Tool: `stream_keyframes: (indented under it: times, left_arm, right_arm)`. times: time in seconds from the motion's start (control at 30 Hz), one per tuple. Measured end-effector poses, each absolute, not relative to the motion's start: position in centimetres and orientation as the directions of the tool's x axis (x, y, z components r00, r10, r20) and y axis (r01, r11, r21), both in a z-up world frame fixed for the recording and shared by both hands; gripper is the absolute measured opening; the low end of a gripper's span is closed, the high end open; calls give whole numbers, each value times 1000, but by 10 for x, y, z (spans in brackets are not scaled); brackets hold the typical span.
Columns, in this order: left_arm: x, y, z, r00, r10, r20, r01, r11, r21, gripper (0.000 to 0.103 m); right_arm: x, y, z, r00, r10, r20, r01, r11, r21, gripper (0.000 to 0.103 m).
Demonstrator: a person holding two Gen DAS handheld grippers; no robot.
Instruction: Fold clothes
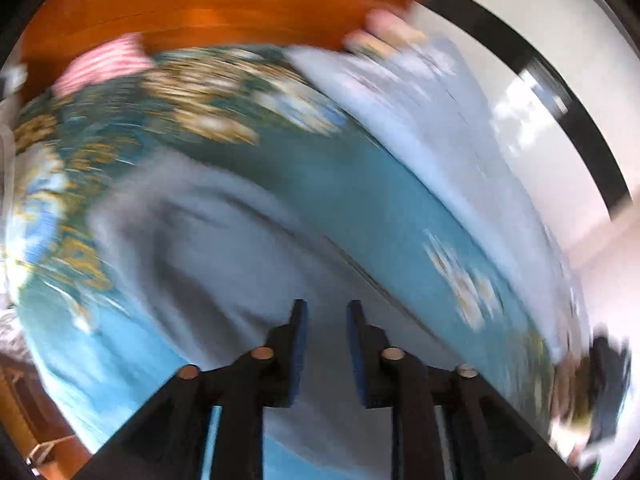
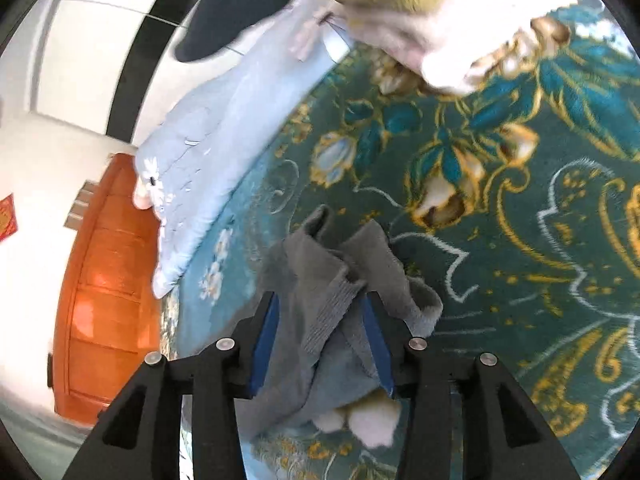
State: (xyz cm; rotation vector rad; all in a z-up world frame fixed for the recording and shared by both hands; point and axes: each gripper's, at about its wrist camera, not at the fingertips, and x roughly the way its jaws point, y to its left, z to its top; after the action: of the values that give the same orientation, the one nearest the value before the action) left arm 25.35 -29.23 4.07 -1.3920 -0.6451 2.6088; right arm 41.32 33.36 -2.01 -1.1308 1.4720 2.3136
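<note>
Grey clothing (image 2: 320, 292) sits bunched up between my right gripper (image 2: 322, 312) fingers, on top of a bed. It looks soft and thick, like a sweatshirt. One edge has a ribbed band (image 2: 332, 312), with little lines running along it. The cloth is crumpled into folds, and two humps stick up past the fingertips.

From the left wrist view, everything is smeared. I can still see the grey cloth (image 1: 208, 248) spread out wide in front of my left gripper (image 1: 327, 308). It makes big soft waves across the bed.

The bedspread (image 2: 520, 200) under it is dark teal with gold flowers and curly white lines. It looks shiny and smooth. A pale blue quilt (image 2: 208, 152) lies along the bed's edge, puffy, with tiny stitches and small white flowers. A pink striped cloth (image 1: 104, 64) lies at the far side of the bed. An orange wooden door (image 2: 108, 300) stands past the bed, flat and glossy.

My right gripper points down at the bed. Its blue pads (image 2: 266, 340) stand apart, with the grey cloth bunched between them and touching both, so I think it is gripping the cloth loosely. My left gripper points forward over the grey cloth. Its jaws stand apart with a gap between the pads, and nothing is pinched in them.
</note>
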Motion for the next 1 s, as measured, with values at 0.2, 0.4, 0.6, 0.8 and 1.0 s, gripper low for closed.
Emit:
stream_keyframes:
  times: [0.2,0.4,0.6,0.8,1.0]
  left_arm:
    - [285,-207,14,-466,378,-800,-15,-907,-420,39]
    - [302,-173,-6,-392,376,-840,-48,-920,-389,40]
    - [320,-183,-15,-387,369,-845,0,-917,-400,43]
    - [324,-194,-10,-398,362,-843,44,-910,-412,44]
    - [327,-187,1,-417,363,-833,17,-914,-406,44]
  right_arm:
    - [417,336,-34,-733,-263,-627,-498,-419,759,45]
    - [396,321,-16,-756,-313,-575,-401,-474,784,45]
    - [393,322,-41,-722,-332,-607,-456,-432,779,39]
    - [379,319,-30,-739,-369,-564,-402,-430,809,7]
    - [388,321,26,-803,-381,-459,-256,-475,842,5]
